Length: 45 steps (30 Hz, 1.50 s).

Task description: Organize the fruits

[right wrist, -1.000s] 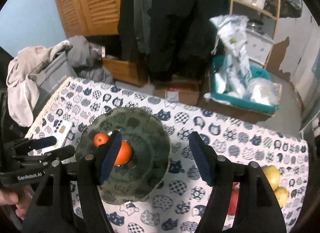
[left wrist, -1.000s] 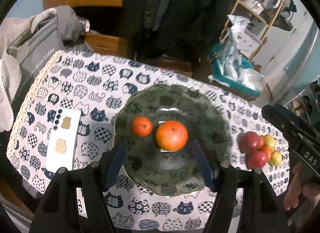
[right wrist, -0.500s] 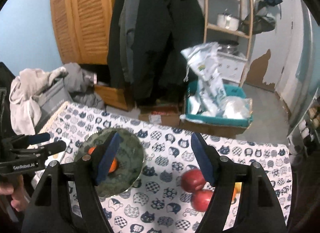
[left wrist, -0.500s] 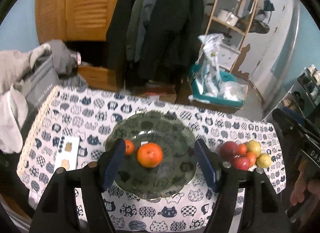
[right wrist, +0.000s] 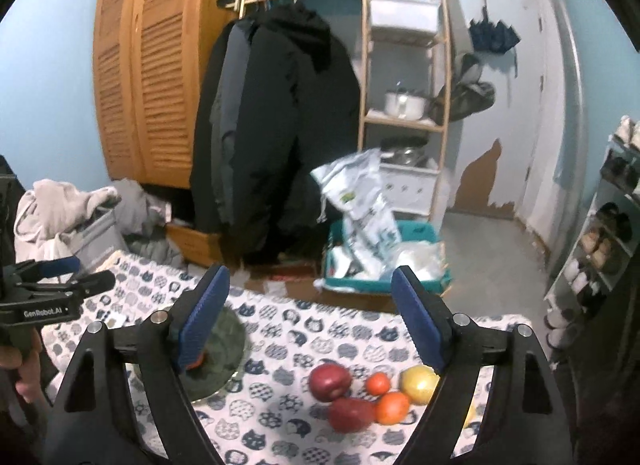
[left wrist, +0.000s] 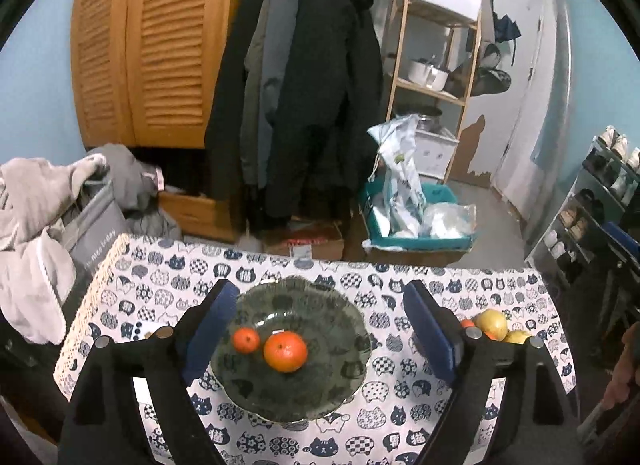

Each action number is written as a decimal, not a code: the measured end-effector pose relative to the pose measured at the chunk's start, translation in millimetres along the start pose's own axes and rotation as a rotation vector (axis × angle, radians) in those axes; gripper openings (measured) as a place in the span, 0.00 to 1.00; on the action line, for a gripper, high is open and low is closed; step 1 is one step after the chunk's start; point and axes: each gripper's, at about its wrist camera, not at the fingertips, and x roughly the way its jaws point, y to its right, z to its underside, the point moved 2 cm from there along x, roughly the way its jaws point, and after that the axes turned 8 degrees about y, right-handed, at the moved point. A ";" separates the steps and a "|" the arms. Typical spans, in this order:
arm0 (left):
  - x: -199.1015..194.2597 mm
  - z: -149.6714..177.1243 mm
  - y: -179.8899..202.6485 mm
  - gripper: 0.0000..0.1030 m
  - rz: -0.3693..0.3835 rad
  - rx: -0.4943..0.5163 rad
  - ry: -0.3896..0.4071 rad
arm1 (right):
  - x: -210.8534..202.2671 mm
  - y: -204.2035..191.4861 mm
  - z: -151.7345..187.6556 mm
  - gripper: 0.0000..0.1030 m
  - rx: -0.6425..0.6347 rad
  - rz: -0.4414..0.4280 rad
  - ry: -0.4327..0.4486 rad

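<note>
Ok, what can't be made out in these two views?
- Left wrist view: the loose fruit pile is mostly hidden behind the left gripper's right finger; count unclear.
- Right wrist view: the plate and its oranges are largely covered by the right gripper's left finger.
- Right wrist view: the card on the cloth is too small to read.

— What lay on the green plate (left wrist: 320, 401)?
— A large orange (left wrist: 285, 352) and, just left of it, a small tangerine (left wrist: 246, 340), near but apart.
— And the left tool (left wrist: 320, 329)?
— It hung above the cat-print surface (left wrist: 400, 417), jaws wide apart, holding nothing. Yellow fruit (left wrist: 491, 323) sat beyond its right finger.
</note>
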 end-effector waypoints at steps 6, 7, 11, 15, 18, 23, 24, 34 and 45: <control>-5.0 -7.2 18.3 0.87 0.018 0.020 0.027 | -21.7 19.6 -3.3 0.84 0.004 0.026 0.042; -4.7 -8.2 22.7 0.87 0.025 0.022 0.026 | -23.7 22.6 -3.3 0.84 0.005 0.028 0.043; -0.4 -9.6 38.2 0.87 0.046 0.031 0.012 | -32.2 36.1 -1.8 0.84 0.007 0.054 0.052; 0.3 -10.4 54.2 0.87 0.071 0.036 0.005 | -38.5 53.9 3.8 0.85 0.020 0.085 0.049; 2.6 -10.8 67.9 0.88 0.088 0.048 0.001 | -38.6 67.3 9.0 0.85 0.038 0.101 0.032; 10.2 -7.7 87.7 0.91 0.105 0.072 -0.019 | -40.2 85.4 19.2 0.85 0.052 0.137 0.006; 11.8 -6.6 91.9 0.91 0.107 0.080 -0.022 | -40.5 89.7 21.5 0.85 0.054 0.147 0.000; 23.2 0.7 120.3 0.91 0.125 0.129 -0.048 | -44.9 119.4 34.9 0.85 0.086 0.194 -0.031; 64.7 21.1 138.5 0.91 0.155 0.139 -0.159 | -23.4 137.8 57.0 0.85 0.079 0.235 -0.130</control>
